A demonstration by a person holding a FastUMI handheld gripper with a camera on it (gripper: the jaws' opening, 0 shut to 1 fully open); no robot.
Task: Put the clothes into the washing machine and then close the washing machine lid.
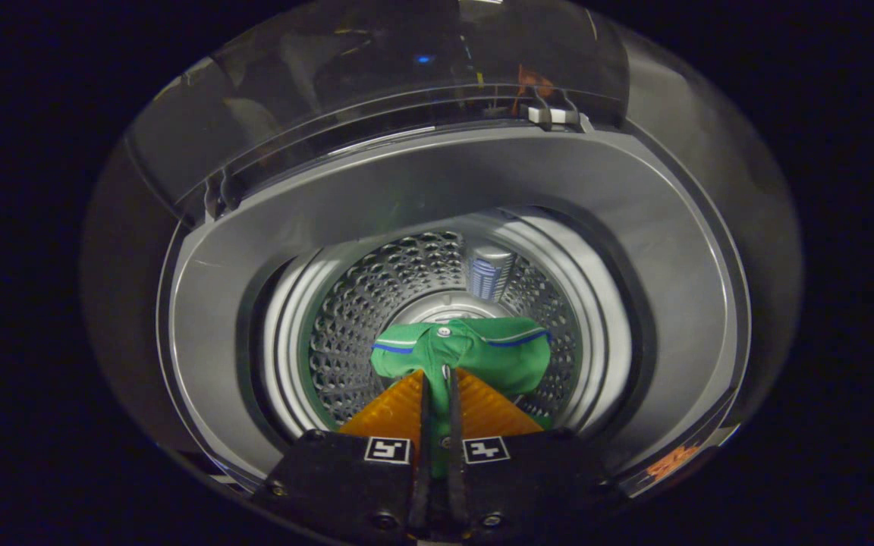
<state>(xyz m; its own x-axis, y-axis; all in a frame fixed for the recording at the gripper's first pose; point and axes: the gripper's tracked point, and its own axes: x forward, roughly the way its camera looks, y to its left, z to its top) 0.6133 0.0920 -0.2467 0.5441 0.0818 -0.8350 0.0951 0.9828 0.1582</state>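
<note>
Gripper view: the gripper (437, 379) pinches a green shirt (467, 353) between both fingers, over the washer (255, 250) drum (376, 303), lid (376, 83) raised.

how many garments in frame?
1: a green shirt pinched in the shut gripper, hanging over the open drum. More could lie hidden beneath it.

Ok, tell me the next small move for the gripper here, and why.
Probably open the fingers and let go: the gripper is shut on the green garment, which already hangs over the washer drum, and the lid stands open behind it.
</note>
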